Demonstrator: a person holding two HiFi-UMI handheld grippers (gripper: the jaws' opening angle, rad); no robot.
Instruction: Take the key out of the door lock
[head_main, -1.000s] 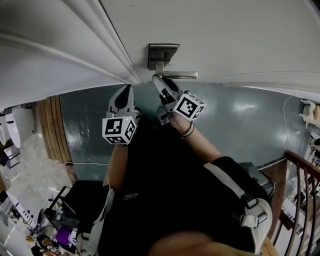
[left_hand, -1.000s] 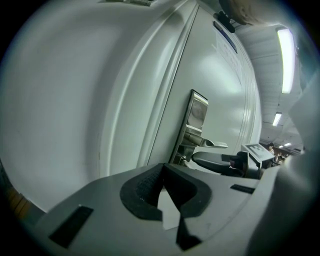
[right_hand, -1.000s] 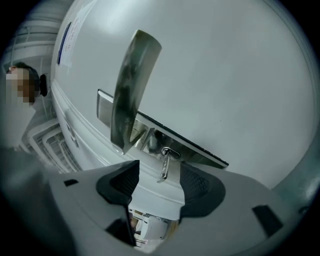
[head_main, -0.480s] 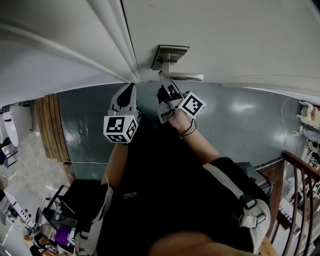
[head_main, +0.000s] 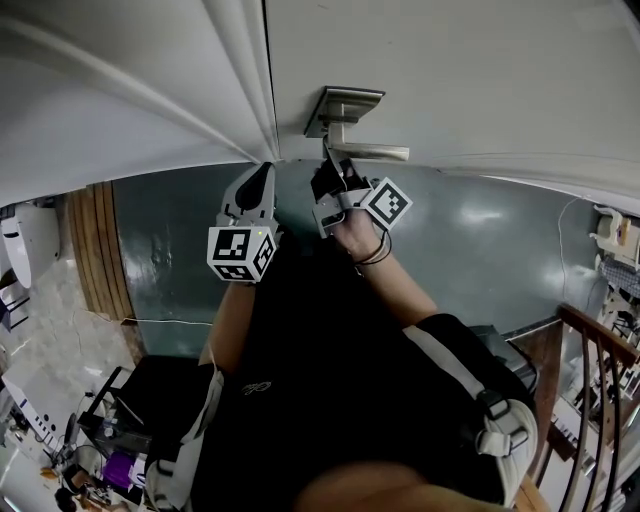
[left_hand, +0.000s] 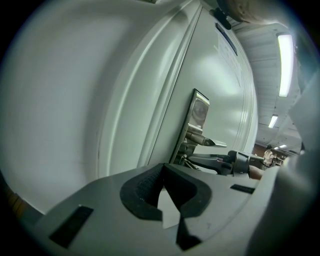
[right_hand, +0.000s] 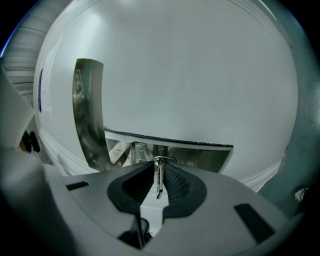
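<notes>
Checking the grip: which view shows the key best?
Right gripper view: key edge-on between the jaws, which have just been closing on it. Head view hides it behind the right gripper; left gripper view: too small to tell.

The key (right_hand: 158, 176) is showing only 1 thin edge; its blade and the keyhole are lying out of sight.

A person wears a black top, with a pale grey strap (head_main: 455, 365) and buckle at lower right of the head view and a white strip (head_main: 205, 420) at lower left. Thin dark bands (head_main: 376, 257) circle one wrist. The left claw (head_main: 264, 172) and right claw (head_main: 328, 165) are grey plastic shells with black ribbed pads (right_hand: 177, 182) and black rectangular slots (left_hand: 70, 225). Each carries a white cube (head_main: 240, 255) printed with black square markers.
</notes>
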